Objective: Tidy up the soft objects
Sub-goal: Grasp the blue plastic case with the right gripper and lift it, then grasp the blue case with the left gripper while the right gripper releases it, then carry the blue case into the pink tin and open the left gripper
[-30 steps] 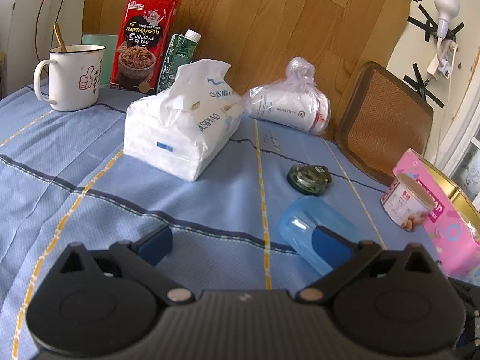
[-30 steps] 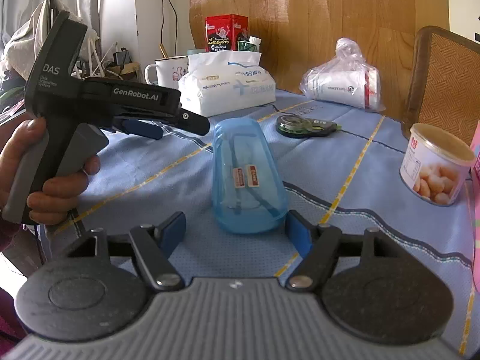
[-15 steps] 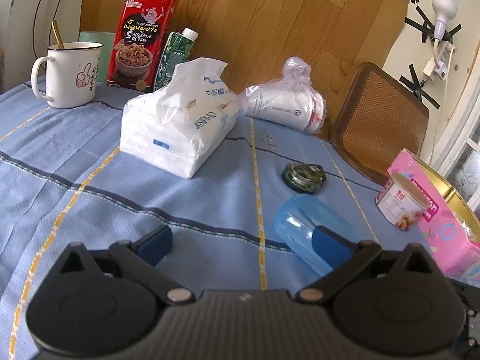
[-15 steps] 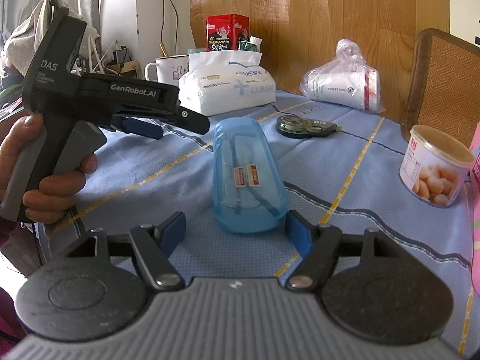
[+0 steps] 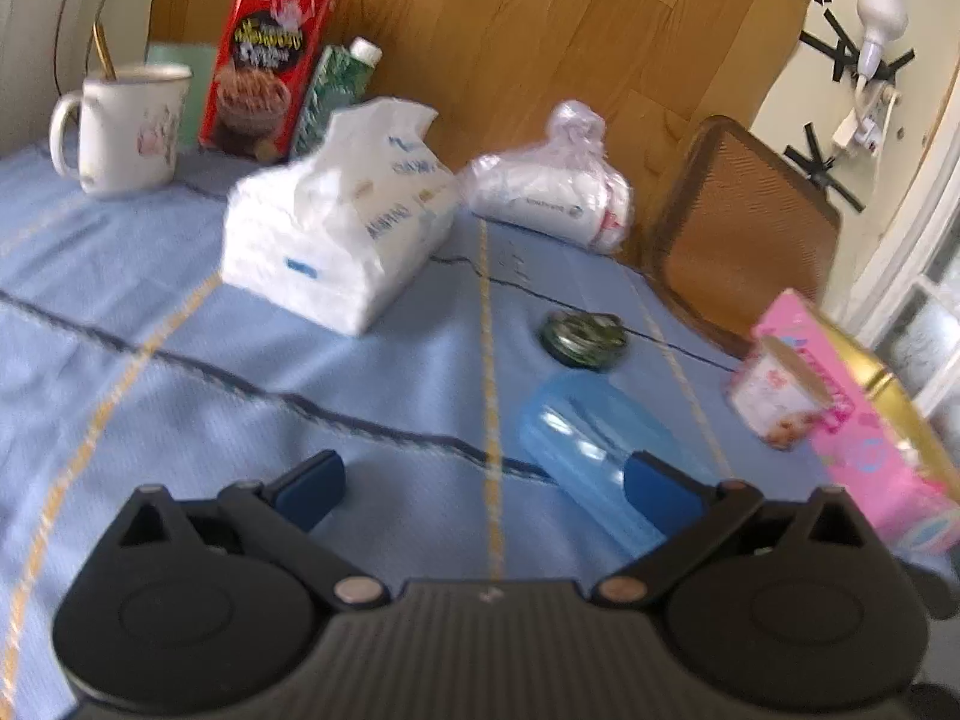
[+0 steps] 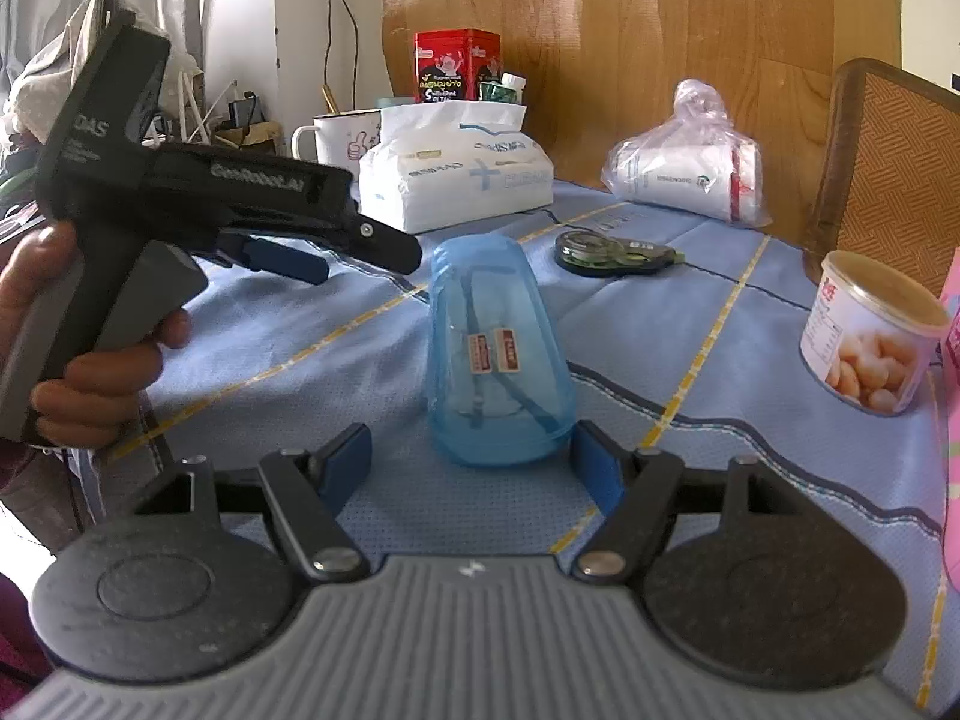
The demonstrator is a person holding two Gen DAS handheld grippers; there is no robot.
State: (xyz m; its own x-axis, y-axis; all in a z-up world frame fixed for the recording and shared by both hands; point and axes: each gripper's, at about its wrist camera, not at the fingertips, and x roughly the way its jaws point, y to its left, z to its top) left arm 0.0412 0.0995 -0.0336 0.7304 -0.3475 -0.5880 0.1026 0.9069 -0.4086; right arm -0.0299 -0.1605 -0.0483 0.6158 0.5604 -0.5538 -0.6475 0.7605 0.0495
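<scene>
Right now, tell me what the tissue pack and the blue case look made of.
Tissue pack: thin, soft plastic film, slightly glossy and crinkled, probably over paper tissues. Blue case: hard-looking, translucent plastic with shiny highlights; contents show through.

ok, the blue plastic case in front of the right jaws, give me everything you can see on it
The blue case is translucent plastic, rounded at the far end and wider at the near one. It lies flat on the blue tablecloth, lengthwise away from the right gripper. A pair of glasses with dark arms seems to lie inside it, and two small red-and-white labels show at its middle. It sits just ahead of the open jaws, not between them. Only the cloth touches it.
</scene>
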